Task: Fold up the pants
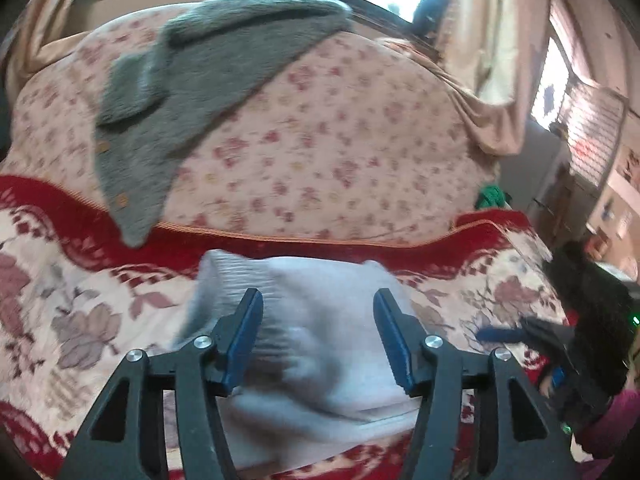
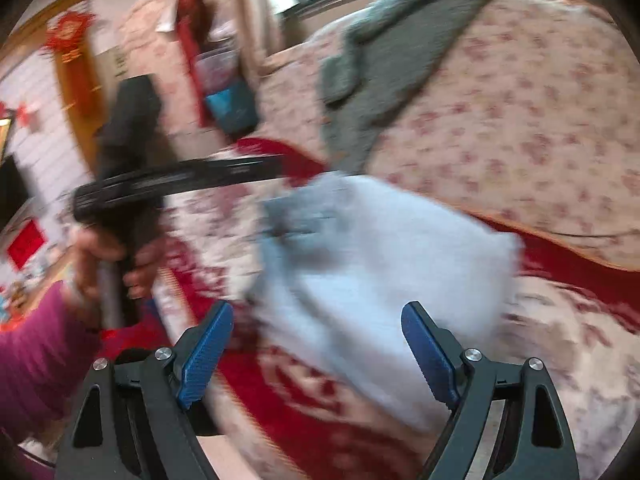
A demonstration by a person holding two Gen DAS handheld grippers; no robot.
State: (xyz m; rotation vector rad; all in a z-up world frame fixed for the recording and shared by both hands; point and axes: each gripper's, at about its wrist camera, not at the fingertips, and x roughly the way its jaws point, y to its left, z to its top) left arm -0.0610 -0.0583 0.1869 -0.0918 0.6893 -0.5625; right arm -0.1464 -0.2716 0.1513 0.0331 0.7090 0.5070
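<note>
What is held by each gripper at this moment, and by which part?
Nothing is held. The left gripper and right gripper both have open jaws, and the folded white pants lie free on the red floral blanket.

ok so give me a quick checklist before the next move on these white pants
1. Left tongs open, nothing pinched: ok, blue pads stand apart over the white pants.
2. Right tongs open and free of cloth: ok, pads wide apart, the pants lie beyond and between them.
3. Pants folded into a compact bundle: ok, they lie as a small block on the red floral blanket.
4. Fold edges lined up neatly: cannot tell, both views are motion-blurred.
5. Grey garment clear of the pants: ok, it lies apart on the pink floral cover.
6. Tongs clear of each other: ok, they are apart in both views.
</note>
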